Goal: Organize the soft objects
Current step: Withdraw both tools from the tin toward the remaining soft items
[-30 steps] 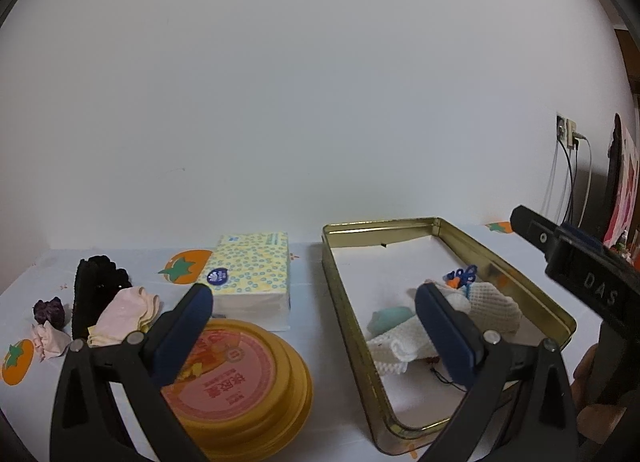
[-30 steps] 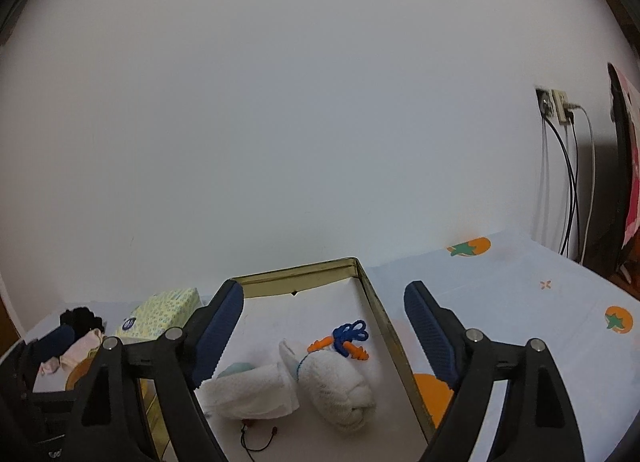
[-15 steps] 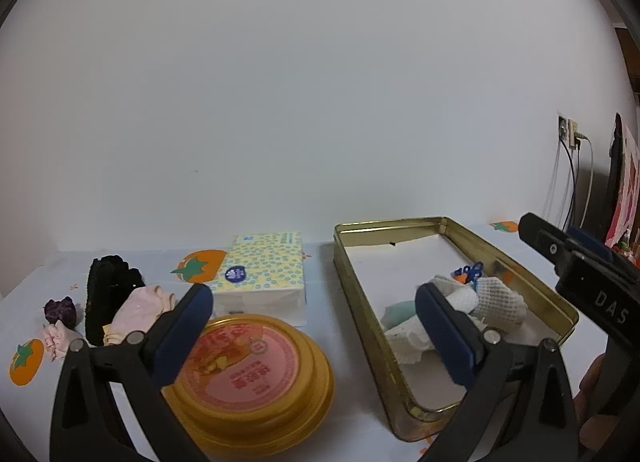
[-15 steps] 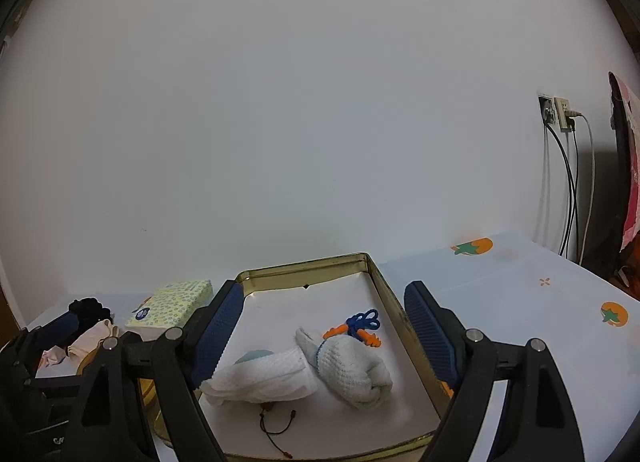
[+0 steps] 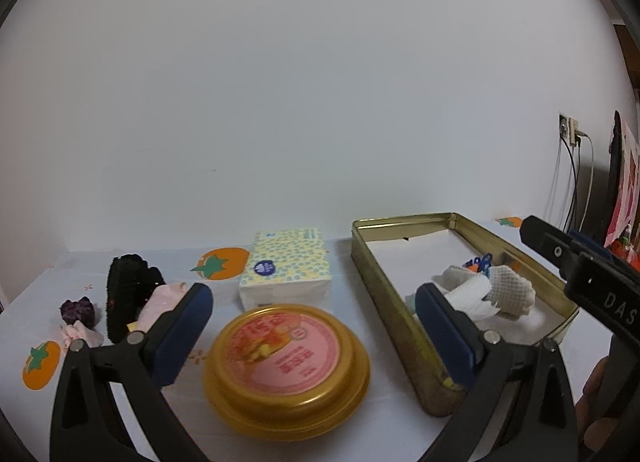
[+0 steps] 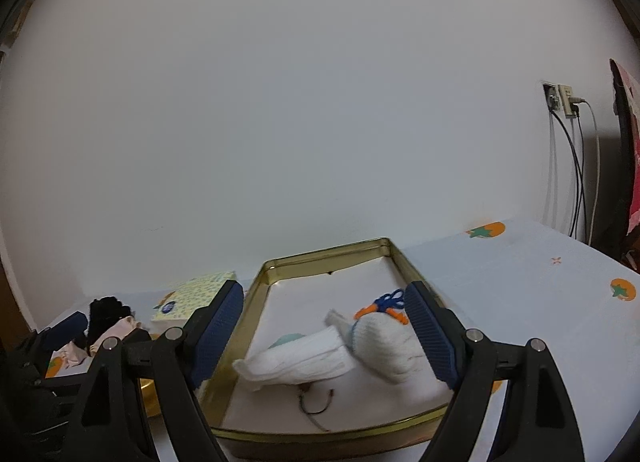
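While the left gripper [image 5: 312, 326] gapes empty, the right gripper [image 6: 324, 326] seemingly does likewise.

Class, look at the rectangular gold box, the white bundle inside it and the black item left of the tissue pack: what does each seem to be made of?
Rectangular gold box: likely thin metal, its walls shiny and brassy. White bundle: knitted fabric, ribbed and waffle-textured. Black item: apparently fuzzy cloth, matte and reflecting nothing.

Tin [image 6: 256, 294]: gold
Round lid [image 5: 286, 374]: gold, pink centre
Tissue pack [image 5: 286, 268]: yellow, blue-green dots
Tablecloth [image 6: 540, 294]: white, orange fruit print
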The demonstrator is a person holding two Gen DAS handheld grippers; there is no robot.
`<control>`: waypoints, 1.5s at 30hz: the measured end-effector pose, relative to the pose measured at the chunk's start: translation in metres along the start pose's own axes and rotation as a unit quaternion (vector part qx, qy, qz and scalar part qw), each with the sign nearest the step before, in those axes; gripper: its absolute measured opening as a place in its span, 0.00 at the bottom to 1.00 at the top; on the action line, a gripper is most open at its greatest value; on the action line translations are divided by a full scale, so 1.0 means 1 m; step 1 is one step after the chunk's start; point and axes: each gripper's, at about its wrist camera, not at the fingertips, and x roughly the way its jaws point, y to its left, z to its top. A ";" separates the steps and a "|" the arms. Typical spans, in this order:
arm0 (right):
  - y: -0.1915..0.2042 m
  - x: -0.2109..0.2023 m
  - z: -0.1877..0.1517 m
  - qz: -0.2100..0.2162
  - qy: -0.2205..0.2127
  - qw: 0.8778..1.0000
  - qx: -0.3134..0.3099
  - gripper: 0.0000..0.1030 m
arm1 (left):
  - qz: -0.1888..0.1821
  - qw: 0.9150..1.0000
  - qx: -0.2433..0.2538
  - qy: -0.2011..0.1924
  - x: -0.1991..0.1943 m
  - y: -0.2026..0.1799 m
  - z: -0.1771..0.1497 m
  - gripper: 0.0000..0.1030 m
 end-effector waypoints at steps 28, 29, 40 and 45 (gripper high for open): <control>0.148 0.014 -0.032 0.117 0.036 0.992 -0.044 0.82 | 0.128 0.985 -0.091 0.068 0.012 0.201 -0.014 1.00; 0.155 0.016 -0.033 0.122 0.038 0.991 -0.045 0.82 | 0.131 0.983 -0.100 0.075 0.014 0.209 -0.016 1.00; 0.209 0.024 -0.045 0.172 0.060 0.981 -0.072 0.82 | 0.094 0.941 -0.220 0.240 0.071 0.271 -0.051 0.87; 0.209 0.023 -0.046 0.183 0.063 0.979 -0.069 0.82 | 0.086 0.942 -0.230 0.230 0.066 0.273 -0.054 0.61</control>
